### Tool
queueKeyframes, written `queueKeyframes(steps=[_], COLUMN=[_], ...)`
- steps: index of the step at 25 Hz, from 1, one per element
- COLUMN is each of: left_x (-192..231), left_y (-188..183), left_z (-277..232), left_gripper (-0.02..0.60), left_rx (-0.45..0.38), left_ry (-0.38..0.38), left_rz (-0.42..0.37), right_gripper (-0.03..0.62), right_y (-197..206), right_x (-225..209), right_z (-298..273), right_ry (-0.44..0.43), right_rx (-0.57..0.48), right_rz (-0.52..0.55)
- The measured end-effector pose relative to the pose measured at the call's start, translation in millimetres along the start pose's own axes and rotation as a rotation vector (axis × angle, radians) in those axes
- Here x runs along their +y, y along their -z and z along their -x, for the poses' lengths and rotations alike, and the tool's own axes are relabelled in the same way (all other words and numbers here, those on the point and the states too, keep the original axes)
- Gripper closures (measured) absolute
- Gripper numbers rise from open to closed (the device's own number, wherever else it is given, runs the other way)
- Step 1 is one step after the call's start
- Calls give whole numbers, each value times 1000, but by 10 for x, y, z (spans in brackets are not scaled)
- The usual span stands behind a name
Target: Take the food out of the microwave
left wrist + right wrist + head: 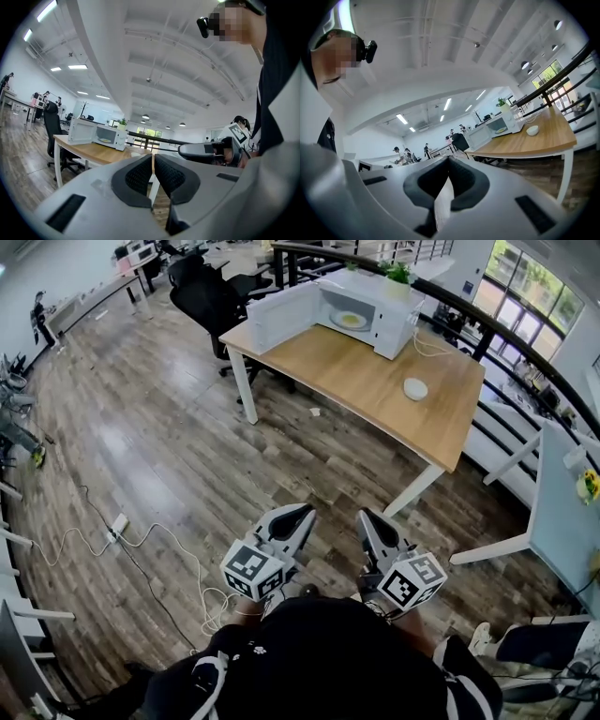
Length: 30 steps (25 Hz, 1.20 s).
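Note:
A white microwave (370, 310) stands at the far end of the wooden table (375, 390), its door (281, 317) swung open to the left. Inside lies a plate with yellow food (352, 321). My left gripper (303, 514) and right gripper (366, 517) are held side by side close to the person's body, well short of the table, over the wooden floor. Both point level toward the table. The left gripper (153, 157) is shut with nothing between its pads. The right gripper (448, 160) is also shut and holds nothing. The microwave (105, 135) is small and distant in the left gripper view.
A small white bowl (415, 388) sits on the table near its right end. A potted plant (398, 274) stands on top of the microwave. Black office chairs (211, 296) stand behind the table's left end. Cables and a power strip (118, 525) lie on the floor at left. A white desk (562, 512) is at right.

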<state>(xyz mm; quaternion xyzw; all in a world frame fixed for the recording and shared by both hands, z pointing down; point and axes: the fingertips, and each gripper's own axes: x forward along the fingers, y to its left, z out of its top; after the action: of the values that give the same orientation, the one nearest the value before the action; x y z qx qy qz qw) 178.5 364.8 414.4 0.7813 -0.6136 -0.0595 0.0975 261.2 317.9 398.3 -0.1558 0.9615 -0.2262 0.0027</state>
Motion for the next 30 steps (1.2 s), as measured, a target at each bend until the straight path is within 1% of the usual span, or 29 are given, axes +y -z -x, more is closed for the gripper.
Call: queueKeyframes(steps=[4, 9, 11, 13, 17, 24, 26, 30], left_x=[65, 176, 239, 332, 550, 965, 1080, 1263], left_y=[20, -10, 5, 10, -48, -193, -220, -256], left_z=[1, 57, 75, 87, 95, 32, -62, -314], left_gripper=[560, 568, 568, 568, 568, 566, 566, 566], left_rx=[-8, -50, -52, -54, -63, -71, -69, -55], left_ry=[10, -11, -15, -33, -81, -170, -181, -179], left_rz=[31, 79, 103, 111, 87, 33, 29, 14], right_gripper=[594, 592, 592, 592, 592, 592, 592, 592], right_y=[5, 28, 54, 70, 38, -142, -199, -272], right_x=[-17, -87, -114, -135, -164, -225, -297, -517], right_z=[-38, -105, -175, -281, -573, -1107, -1241, -1488], right_ry=[0, -5, -10, -22, -70, -148, -153, -160], right_rx=[-20, -34, -25, -13, -2, -3, 3, 10], right_rz=[-28, -107, -117, -115, -119, -112, -108, -134])
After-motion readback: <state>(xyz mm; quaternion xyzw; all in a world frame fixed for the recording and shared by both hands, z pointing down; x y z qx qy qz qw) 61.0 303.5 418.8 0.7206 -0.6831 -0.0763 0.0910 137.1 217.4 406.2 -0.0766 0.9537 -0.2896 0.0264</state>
